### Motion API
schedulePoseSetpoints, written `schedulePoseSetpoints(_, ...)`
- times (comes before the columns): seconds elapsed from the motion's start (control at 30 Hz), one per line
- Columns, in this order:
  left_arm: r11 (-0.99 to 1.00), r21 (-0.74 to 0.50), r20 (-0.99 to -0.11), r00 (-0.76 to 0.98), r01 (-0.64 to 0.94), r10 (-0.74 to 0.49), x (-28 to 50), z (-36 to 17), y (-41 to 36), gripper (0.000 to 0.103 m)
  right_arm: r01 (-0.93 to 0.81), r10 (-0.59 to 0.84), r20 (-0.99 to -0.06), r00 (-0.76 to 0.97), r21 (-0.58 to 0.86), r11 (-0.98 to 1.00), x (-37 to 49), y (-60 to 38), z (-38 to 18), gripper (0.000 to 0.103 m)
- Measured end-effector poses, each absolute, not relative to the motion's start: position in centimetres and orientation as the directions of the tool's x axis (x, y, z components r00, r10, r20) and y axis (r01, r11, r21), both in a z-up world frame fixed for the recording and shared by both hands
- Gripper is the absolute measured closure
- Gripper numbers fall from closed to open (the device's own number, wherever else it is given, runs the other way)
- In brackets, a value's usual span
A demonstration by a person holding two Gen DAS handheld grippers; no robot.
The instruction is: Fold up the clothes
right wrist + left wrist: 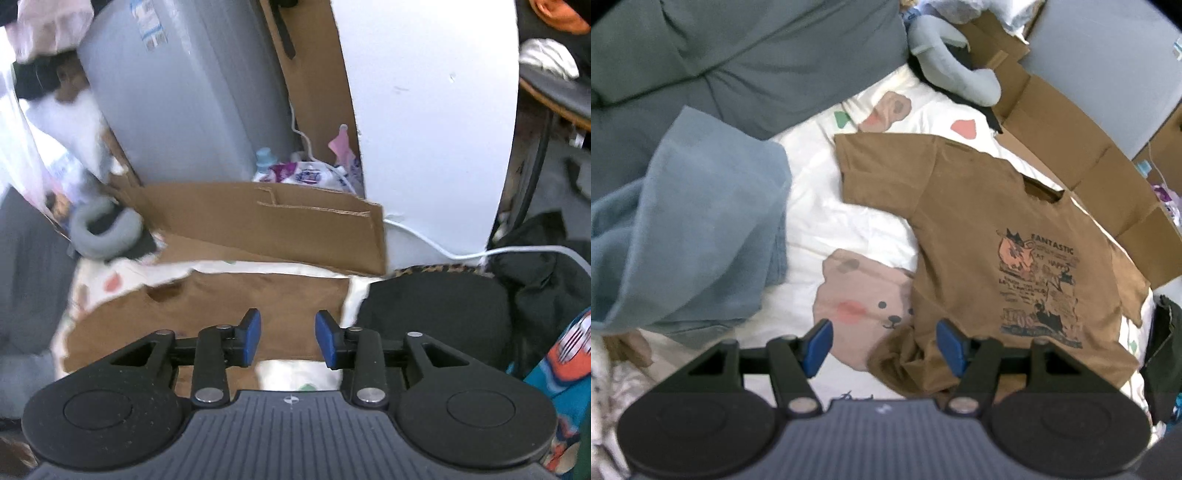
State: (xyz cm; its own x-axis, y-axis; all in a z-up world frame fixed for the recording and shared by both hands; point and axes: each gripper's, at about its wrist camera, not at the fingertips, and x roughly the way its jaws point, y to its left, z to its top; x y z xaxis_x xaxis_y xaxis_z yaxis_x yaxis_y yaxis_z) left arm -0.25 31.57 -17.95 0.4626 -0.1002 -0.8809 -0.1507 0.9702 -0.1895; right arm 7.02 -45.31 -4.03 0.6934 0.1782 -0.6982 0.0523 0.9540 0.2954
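Brown printed cotton T-shirt [990, 229] lies spread print-up on the bear-print bed sheet [827, 221], ready for folding; left claw [884, 347] and right claw [288, 339] hover spread, empty, hem bunched at six o'clock.

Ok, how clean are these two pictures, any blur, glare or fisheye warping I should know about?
Left wrist view: mostly sharp; the print on the brown T-shirt is partly readable, the blue cloth is soft, and the corners are dark from the fisheye. Right wrist view: motion-smeared on its left side, the white panel is bright and bowed by the lens, and the right gripper is crisp.
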Motion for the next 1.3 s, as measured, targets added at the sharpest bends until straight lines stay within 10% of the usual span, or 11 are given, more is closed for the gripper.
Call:
schedulePoseSetpoints(0.47,0.962,-0.172,-0.87,0.491,-0.211,-0.048,-1.9,-11.3,33.5,0.022,0.002,0.238,-0.651,0.721,0.345,0.938,2.4,-44.6,-3.5,0.052)
schedulePoseSetpoints(0.9,0.958,-0.26,-0.882,0.435,-0.124,-0.183,-2.3,-15.3,30.9,0.022,0.034,0.267,-0.64,0.72,0.416,0.909,-2.4,-42.5,-7.0,0.044)
schedulePoseSetpoints(1.3,0.956,-0.275,-0.897,0.384,-0.101,-0.217,-3.5,-19.1,30.6,0.008,-0.001,0.34,-0.681,0.648,0.446,0.895,-5.2,-38.0,-14.0,0.017)
